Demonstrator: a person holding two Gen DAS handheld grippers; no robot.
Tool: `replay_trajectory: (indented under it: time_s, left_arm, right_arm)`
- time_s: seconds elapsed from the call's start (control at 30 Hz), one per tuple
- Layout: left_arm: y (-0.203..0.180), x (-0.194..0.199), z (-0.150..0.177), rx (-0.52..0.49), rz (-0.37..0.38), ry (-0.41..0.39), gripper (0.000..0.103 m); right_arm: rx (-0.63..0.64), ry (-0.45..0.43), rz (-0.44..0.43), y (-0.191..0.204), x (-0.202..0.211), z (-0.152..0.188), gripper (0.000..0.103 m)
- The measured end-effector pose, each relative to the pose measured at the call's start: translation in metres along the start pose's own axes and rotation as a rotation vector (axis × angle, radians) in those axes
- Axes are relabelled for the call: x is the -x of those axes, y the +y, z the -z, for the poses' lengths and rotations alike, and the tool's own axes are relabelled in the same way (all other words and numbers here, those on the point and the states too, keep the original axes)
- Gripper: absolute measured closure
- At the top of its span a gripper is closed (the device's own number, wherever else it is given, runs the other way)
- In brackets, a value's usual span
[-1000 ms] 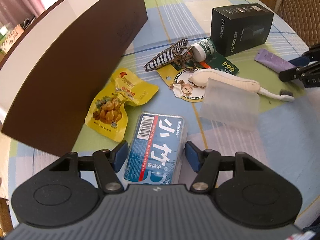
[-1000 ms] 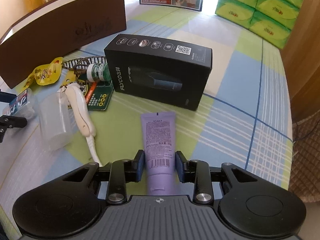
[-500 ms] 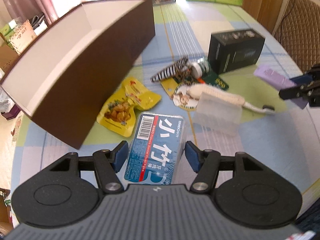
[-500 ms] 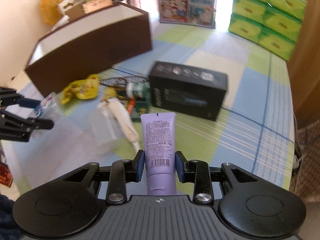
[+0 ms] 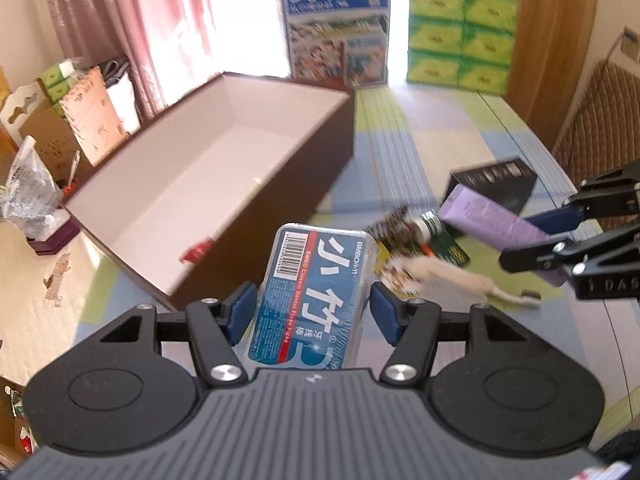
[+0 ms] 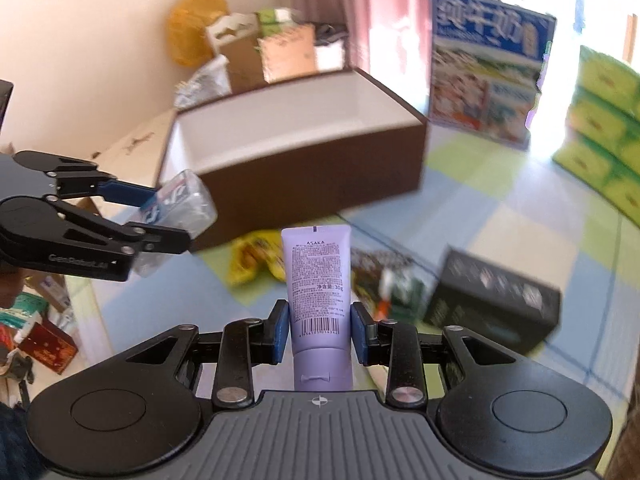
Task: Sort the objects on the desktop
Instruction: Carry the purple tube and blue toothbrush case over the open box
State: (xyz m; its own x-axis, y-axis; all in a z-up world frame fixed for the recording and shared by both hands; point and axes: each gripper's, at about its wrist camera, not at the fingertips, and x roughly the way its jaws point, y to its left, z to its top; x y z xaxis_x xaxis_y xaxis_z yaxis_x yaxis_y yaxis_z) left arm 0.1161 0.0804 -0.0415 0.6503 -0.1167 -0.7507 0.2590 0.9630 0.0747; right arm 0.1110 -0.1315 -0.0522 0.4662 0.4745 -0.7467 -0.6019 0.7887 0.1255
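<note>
My left gripper (image 5: 313,312) is shut on a blue dental floss pick box (image 5: 316,296) and holds it in the air near the front corner of the brown storage box (image 5: 224,168). My right gripper (image 6: 319,330) is shut on a purple tube (image 6: 318,280) and holds it above the table. The brown box (image 6: 296,148) is open, with a white inside and a small red item (image 5: 198,249) near its front wall. In the right wrist view the left gripper (image 6: 160,216) with the floss box (image 6: 180,200) is at the left.
On the checked tablecloth lie a black carton (image 6: 496,300), a yellow snack bag (image 6: 256,258), a white electric toothbrush (image 5: 452,276), a small green-capped bottle (image 5: 430,226) and a hair clip (image 5: 390,220). A blue milk carton (image 5: 336,24) and green tissue packs (image 5: 460,36) stand at the far edge.
Both grippers have risen from the table with their objects. The left one has moved toward the brown box, whose inside now shows.
</note>
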Motion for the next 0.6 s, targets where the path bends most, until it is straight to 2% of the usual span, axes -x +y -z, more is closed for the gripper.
replay_trajectory:
  time_s: [0.37,0.6]
  left_arm:
    - [0.073,0.007,-0.049,0.091,-0.045,-0.089,0.045]
    - [0.123,-0.018,-0.079,0.119,-0.101,-0.084,0.045]
  right_arm:
    - [0.081,-0.085,-0.055,0.037,-0.037,-0.088,0.073]
    - [0.105,-0.103,-0.041,0.054,-0.08,-0.147,0.073]
